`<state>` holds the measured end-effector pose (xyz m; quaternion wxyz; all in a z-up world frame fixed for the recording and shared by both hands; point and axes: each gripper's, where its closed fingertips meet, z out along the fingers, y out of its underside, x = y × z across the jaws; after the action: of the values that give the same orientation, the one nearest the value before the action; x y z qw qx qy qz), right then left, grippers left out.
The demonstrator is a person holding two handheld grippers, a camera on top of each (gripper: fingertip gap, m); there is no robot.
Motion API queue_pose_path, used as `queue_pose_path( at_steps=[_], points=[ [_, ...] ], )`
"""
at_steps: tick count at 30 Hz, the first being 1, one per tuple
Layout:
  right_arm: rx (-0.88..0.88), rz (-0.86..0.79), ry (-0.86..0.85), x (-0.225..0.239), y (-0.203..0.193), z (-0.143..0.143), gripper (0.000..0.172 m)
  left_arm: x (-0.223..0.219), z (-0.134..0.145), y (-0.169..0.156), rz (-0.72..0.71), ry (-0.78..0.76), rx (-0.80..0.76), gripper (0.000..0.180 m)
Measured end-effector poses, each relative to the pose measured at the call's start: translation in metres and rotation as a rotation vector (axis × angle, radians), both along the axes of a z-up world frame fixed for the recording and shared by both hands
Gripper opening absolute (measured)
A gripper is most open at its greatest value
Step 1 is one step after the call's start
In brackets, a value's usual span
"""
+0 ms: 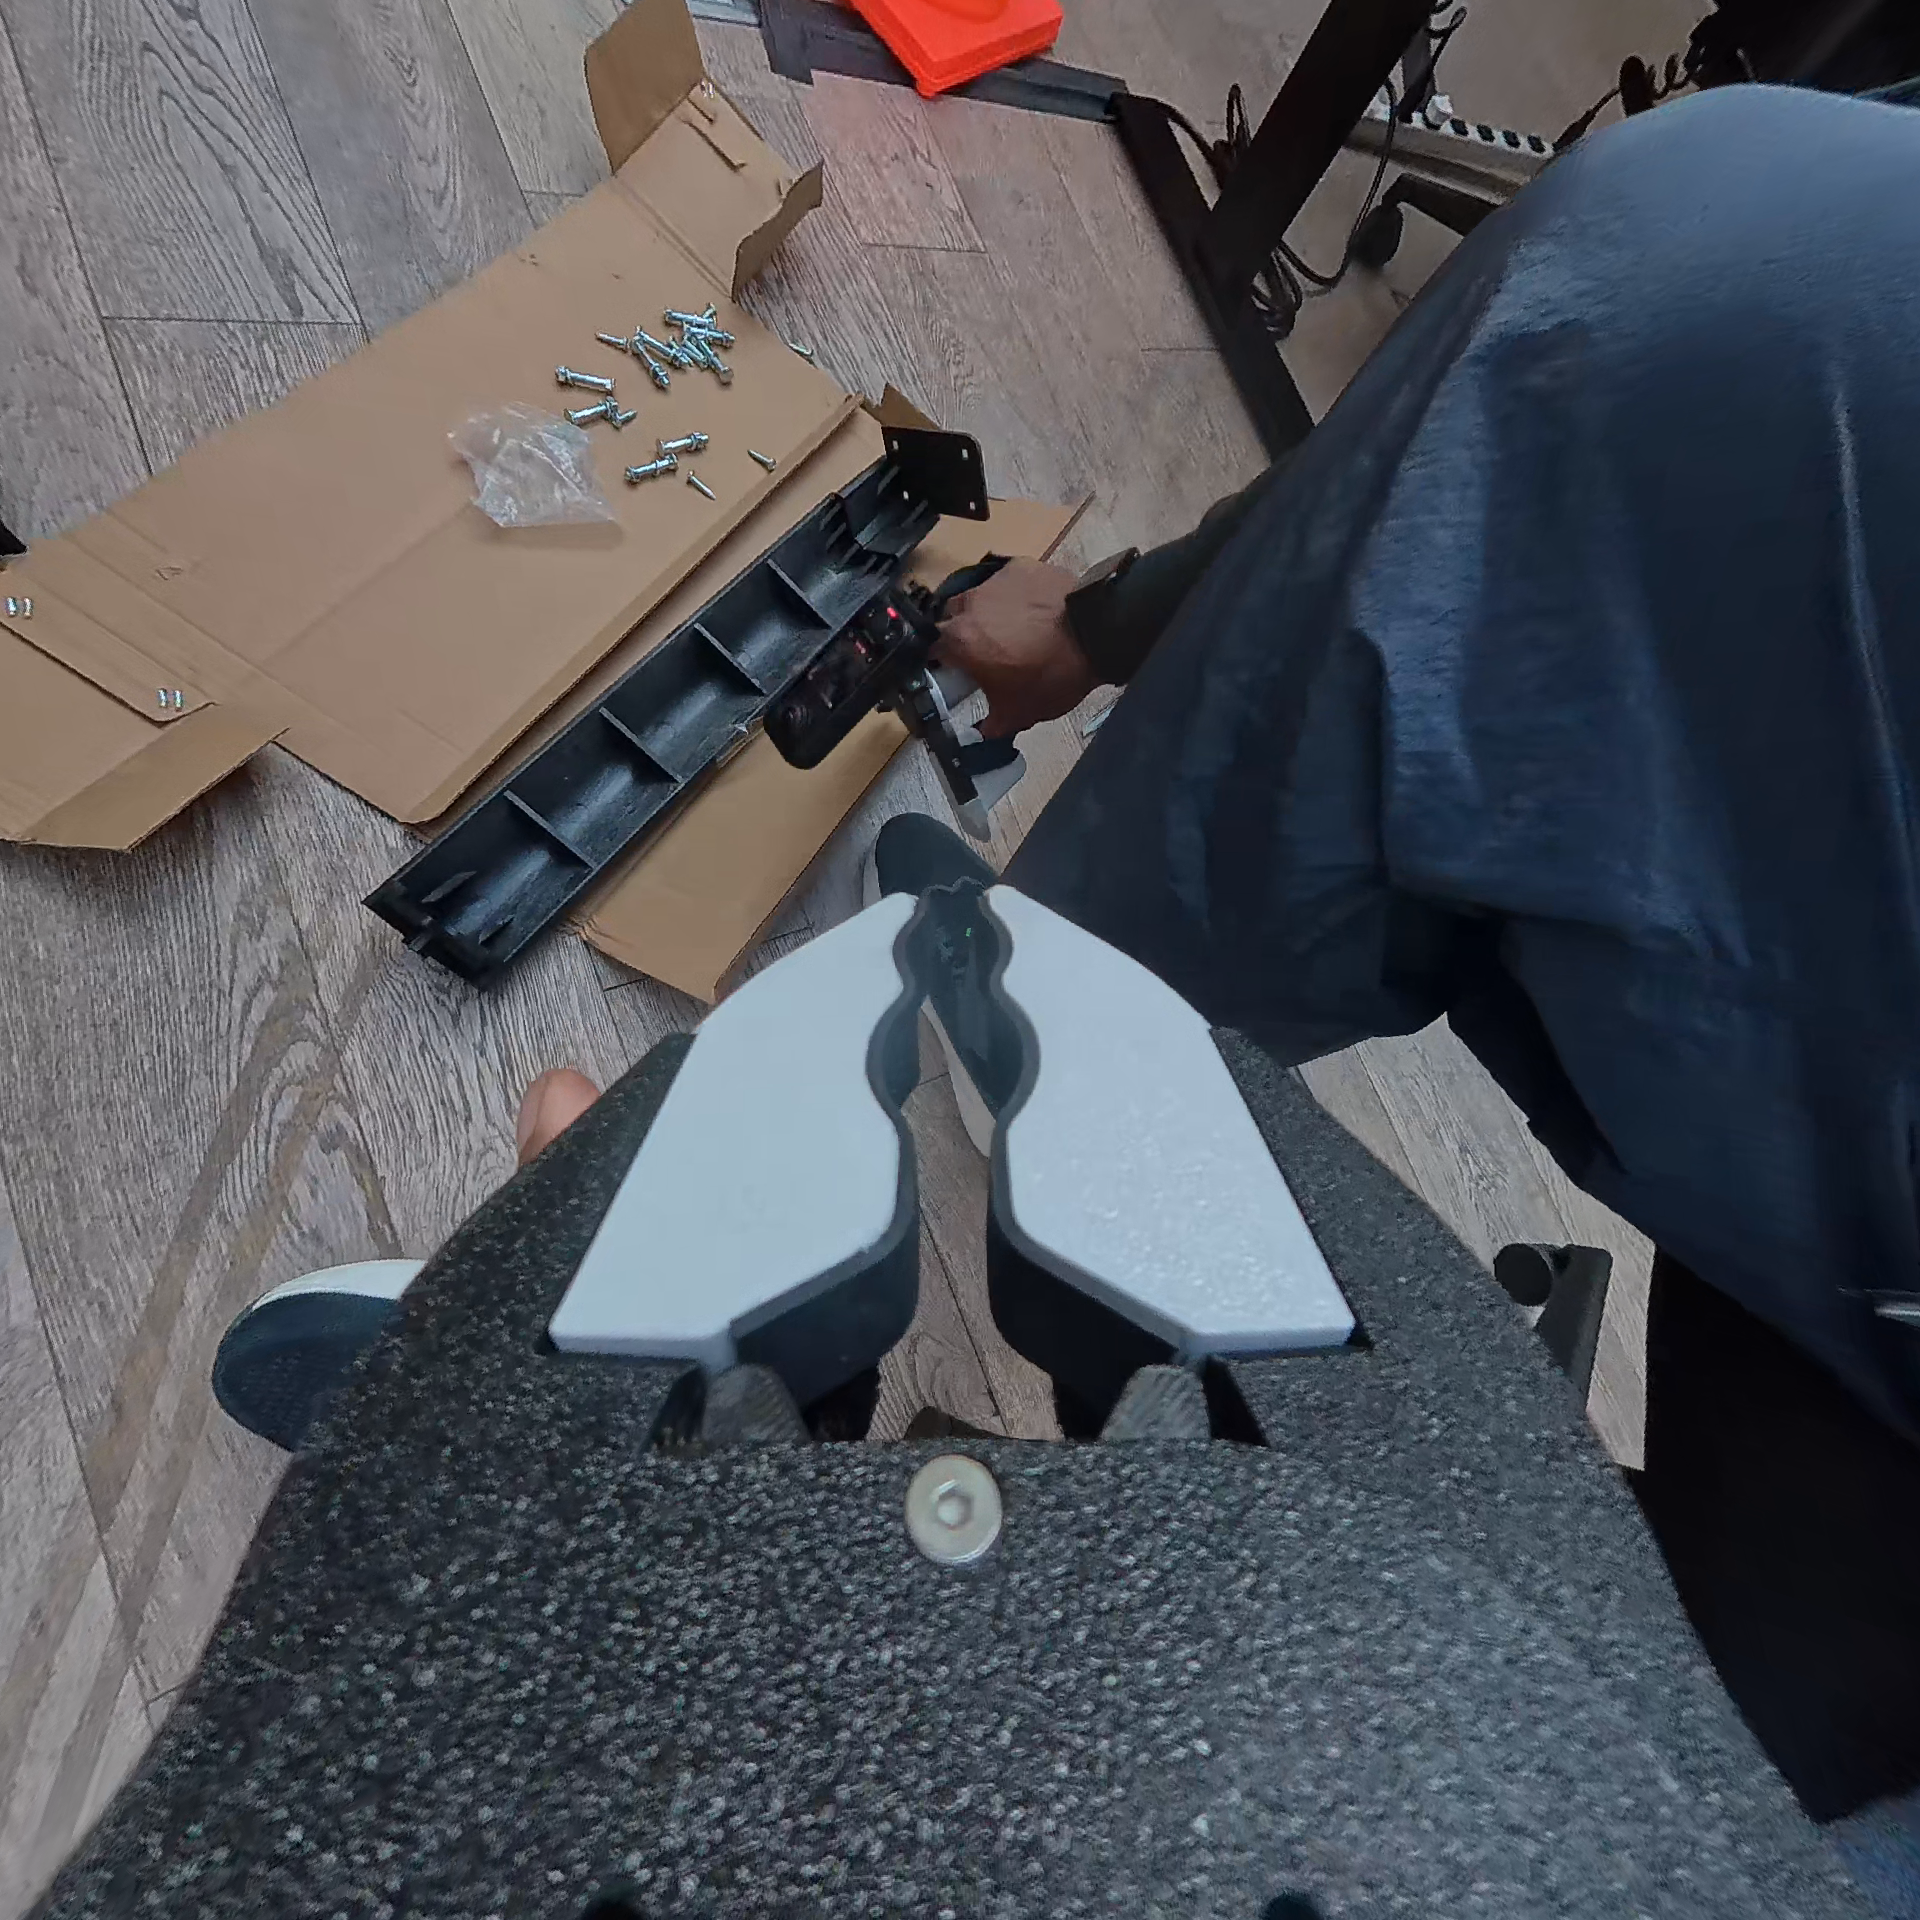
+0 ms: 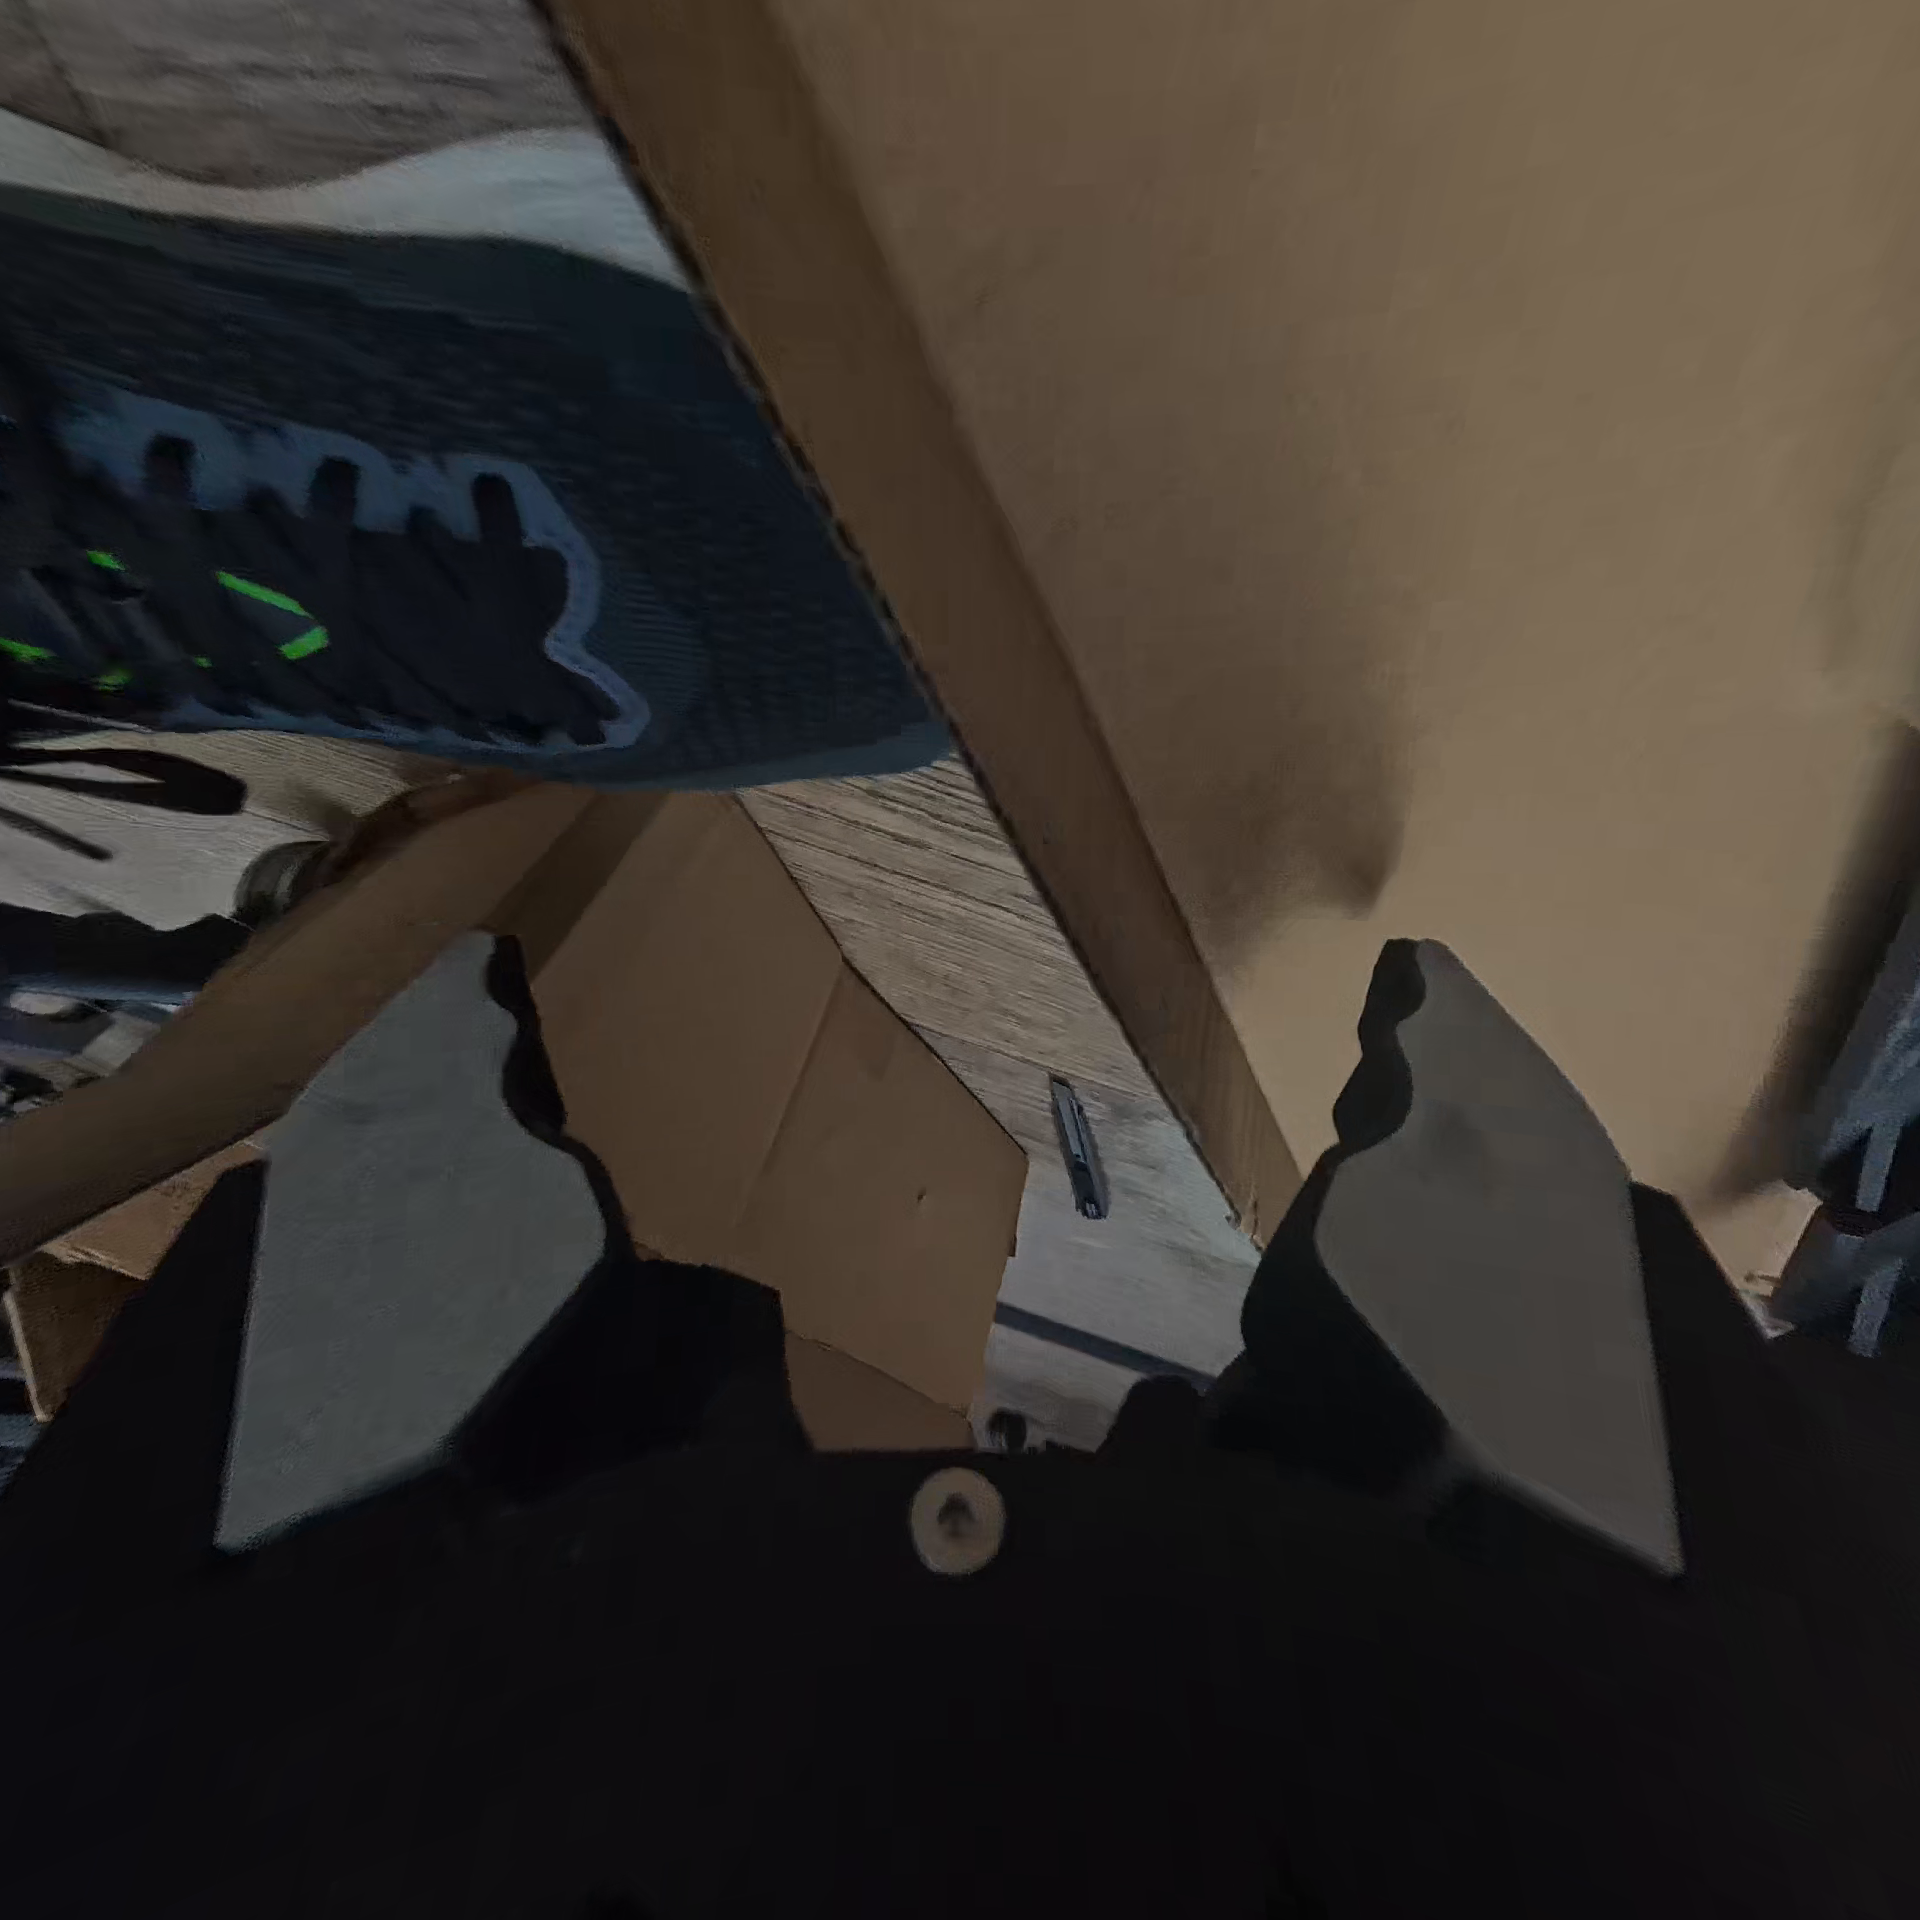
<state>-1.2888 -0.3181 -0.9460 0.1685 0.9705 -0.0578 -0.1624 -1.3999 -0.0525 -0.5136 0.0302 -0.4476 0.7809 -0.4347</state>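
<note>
Left gripper: I hold it high over the floor; its white fingers are nearly pressed together at the tips, and I see nothing pinched between them. Through the slit only a dark shoe shows, far below.

Right gripper: I hold it low by the cardboard; its fingers are spread wide and nothing lies between them. In the left wrist view, a hand grips it just beside the black rail.

Nearest to right gripper: the cardboard's edge runs just ahead of the tips, with a folded flap below. A small dark metal piece lies on the floor between them. The view is blurred.

Rail: long, black, ribbed plastic, lying slantwise on the cardboard, one end over the edge, a flat plate at the far end. I judge it stiff and fairly light; the side wall between two ribs looks the best place to grip.

Screws: a loose silver scatter on the cardboard, well apart from both grippers. Small and hard, likely to roll; I would pinch one across the shank.

Bag: clear, crumpled, beside the screws. Thin and slippery by the look of it.

Further out: an orange object, black desk legs, my dark trouser leg.
</note>
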Motion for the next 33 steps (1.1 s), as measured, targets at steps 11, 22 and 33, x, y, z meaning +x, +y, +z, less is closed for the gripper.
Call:
queue_pose_path(
  at_steps=[11, 22, 33],
  points=[
    [-0.286, 0.18, -0.102, 0.036, -0.01, -0.04, 0.106, 0.001, 0.003, 0.024, 0.067, 0.031, -0.071, 0.005],
    [-0.266, 0.085, -0.102, 0.018, 0.002, -0.043, 0.134, -0.009, 0.01, 0.036, 0.098, 0.025, -0.117, 0.002],
    [-0.277, 0.128, -0.153, 0.034, 0.007, -0.045, 0.109, -0.012, 0.012, 0.036, 0.097, 0.044, -0.144, 0.0]
  ],
)
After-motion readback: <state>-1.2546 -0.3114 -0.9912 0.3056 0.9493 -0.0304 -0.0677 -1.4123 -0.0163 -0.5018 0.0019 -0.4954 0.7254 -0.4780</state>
